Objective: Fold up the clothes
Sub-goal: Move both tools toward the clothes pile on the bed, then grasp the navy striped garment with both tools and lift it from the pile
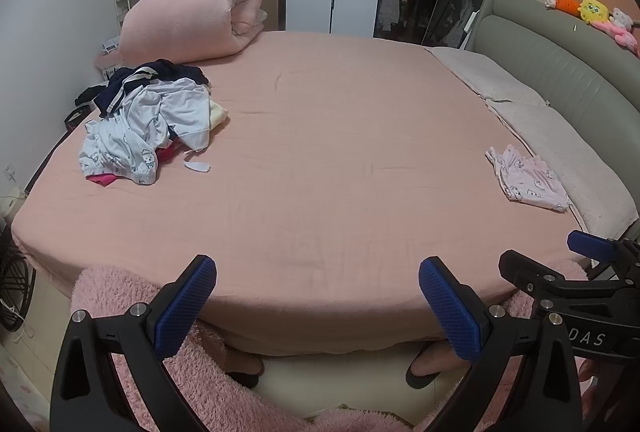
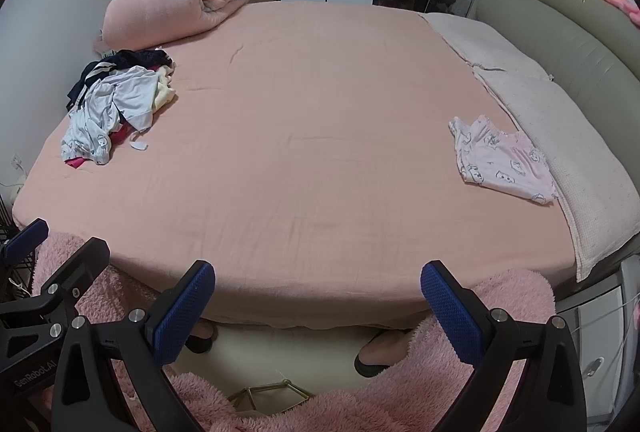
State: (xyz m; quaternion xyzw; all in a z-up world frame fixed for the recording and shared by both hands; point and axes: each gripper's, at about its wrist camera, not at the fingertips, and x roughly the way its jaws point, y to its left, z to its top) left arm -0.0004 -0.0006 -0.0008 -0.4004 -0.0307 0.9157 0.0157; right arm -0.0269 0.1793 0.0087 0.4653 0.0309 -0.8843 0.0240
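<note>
A heap of clothes (image 1: pixel 148 123) lies crumpled at the far left of the bed (image 1: pixel 340 159): pale blue pieces, one printed with small cartoon animals, a navy garment with white stripes, something cream and a bit of magenta underneath. Well apart from it, at the right edge just beside the grey-white pillows (image 1: pixel 560 147), a pink printed garment (image 2: pixel 504 159) lies flat and squared off, looking folded. The wide middle of the pink sheet is bare.

Both tools hang at the near edge of the bed, above a fluffy pink robe and slippered feet. The left hand-held gripper (image 1: pixel 318 308) has its blue pads spread wide with nothing between them; the right hand-held gripper (image 2: pixel 318 308) is likewise spread and empty.

From here, the heap is the risk, as I judge it: the pieces are tangled, so pinching one may drag its neighbours along or pull the pile off the left edge, which it sits close to. The thin fabric may also slip from the pads or be caught in two layers at once.

Readable writing: "DAS" on the right tool's body in the left view, and "GenRobot.AI" on the left tool's body in the right view.
</note>
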